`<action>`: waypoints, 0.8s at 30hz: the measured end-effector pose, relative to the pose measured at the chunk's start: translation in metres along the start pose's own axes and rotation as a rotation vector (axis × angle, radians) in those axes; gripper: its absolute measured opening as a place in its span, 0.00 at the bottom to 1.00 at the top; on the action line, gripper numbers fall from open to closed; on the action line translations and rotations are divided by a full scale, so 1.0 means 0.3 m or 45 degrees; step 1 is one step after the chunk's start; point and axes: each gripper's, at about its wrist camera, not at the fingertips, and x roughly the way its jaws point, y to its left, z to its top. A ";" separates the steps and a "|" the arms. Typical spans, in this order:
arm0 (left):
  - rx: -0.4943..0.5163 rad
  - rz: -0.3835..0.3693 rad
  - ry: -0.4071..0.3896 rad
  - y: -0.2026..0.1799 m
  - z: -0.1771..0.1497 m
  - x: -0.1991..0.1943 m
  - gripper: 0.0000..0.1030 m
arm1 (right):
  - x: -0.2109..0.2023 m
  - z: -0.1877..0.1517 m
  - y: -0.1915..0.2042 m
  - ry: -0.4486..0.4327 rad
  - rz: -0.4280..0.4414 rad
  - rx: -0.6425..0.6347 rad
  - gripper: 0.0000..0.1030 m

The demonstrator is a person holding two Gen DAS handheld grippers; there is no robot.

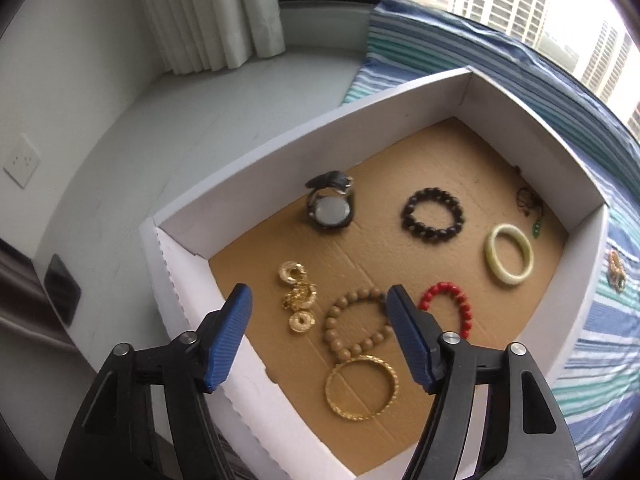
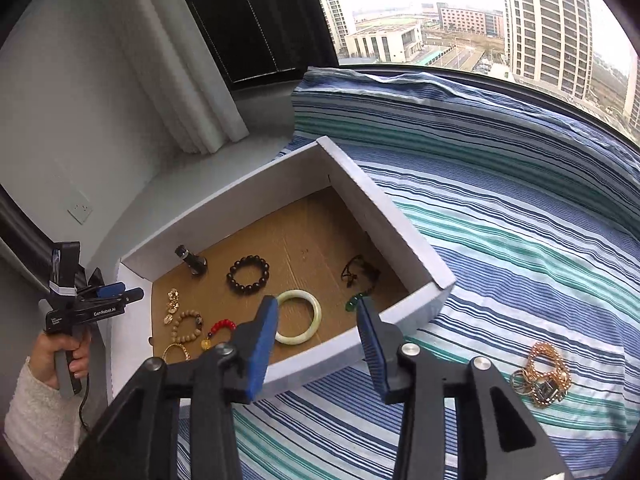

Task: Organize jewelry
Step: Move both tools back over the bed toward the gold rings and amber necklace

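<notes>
A white cardboard box [image 1: 256, 160] [image 2: 400, 236] with a brown floor holds a black watch [image 1: 331, 208], a dark bead bracelet [image 1: 433, 215], a pale jade bangle [image 1: 509, 259] [image 2: 298, 317], a red bead bracelet [image 1: 448, 308], a tan bead bracelet [image 1: 356, 330], a gold bangle [image 1: 361, 388], gold earrings [image 1: 298, 296] and a dark cord necklace with a green pendant [image 2: 360, 280]. A gold chain pile [image 2: 542, 374] lies on the striped cloth outside the box. My left gripper [image 1: 320, 300] is open above the tan bracelet. My right gripper [image 2: 318, 308] is open above the box's near wall.
The box sits on a blue, green and white striped cushion [image 2: 500, 240] by a window. A white ledge [image 1: 180, 120], curtains [image 1: 208, 12] and a wall socket [image 1: 22, 160] lie to the left.
</notes>
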 end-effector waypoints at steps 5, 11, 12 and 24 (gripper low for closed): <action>0.164 -0.143 -0.127 -0.240 -0.082 -0.196 0.84 | -0.208 -0.085 -0.210 -0.084 -0.107 0.090 0.40; 0.421 -0.360 -0.222 -0.603 -0.247 -0.340 0.96 | -0.410 -0.278 -0.481 -0.118 -0.339 0.231 0.45; 0.452 -0.395 -0.207 -0.662 -0.282 -0.334 0.96 | -0.422 -0.330 -0.520 -0.109 -0.377 0.253 0.45; 0.552 -0.475 0.060 -1.084 -0.558 -0.087 0.96 | -0.311 -0.933 -0.602 0.023 -0.440 0.387 0.46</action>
